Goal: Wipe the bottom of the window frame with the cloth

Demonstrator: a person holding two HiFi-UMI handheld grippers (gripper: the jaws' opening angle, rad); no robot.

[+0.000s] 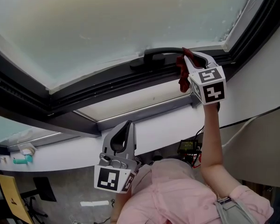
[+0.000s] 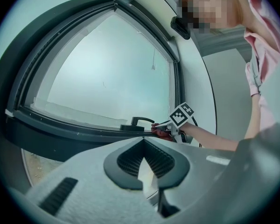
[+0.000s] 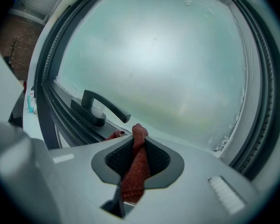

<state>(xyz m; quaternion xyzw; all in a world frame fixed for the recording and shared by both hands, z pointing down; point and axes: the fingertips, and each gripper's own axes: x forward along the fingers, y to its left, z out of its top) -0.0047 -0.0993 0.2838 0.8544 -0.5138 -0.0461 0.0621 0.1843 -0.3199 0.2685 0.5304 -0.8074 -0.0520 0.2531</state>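
Observation:
A dark red cloth point(image 1: 182, 77) is clamped in my right gripper point(image 1: 187, 55), which is shut on it and pressed against the dark bottom rail of the window frame point(image 1: 102, 87), just right of the black window handle point(image 1: 153, 56). In the right gripper view the cloth point(image 3: 134, 168) runs up between the jaws of the right gripper point(image 3: 137, 133), its tip bunched beside the handle point(image 3: 101, 107). My left gripper point(image 1: 125, 126) hangs lower, below the sill, shut and empty. The left gripper view shows its pads point(image 2: 130, 162) meeting, with the right gripper point(image 2: 164, 125) and cloth point(image 2: 162, 133) far off.
Frosted glass point(image 1: 121, 17) fills the window. The frame's dark side rail point(image 1: 257, 21) rises at the right. A white sill and wall point(image 1: 163, 121) lie below the frame. A teal object point(image 1: 22, 159) sits at the far left; cables point(image 1: 195, 149) hang near the person's arm.

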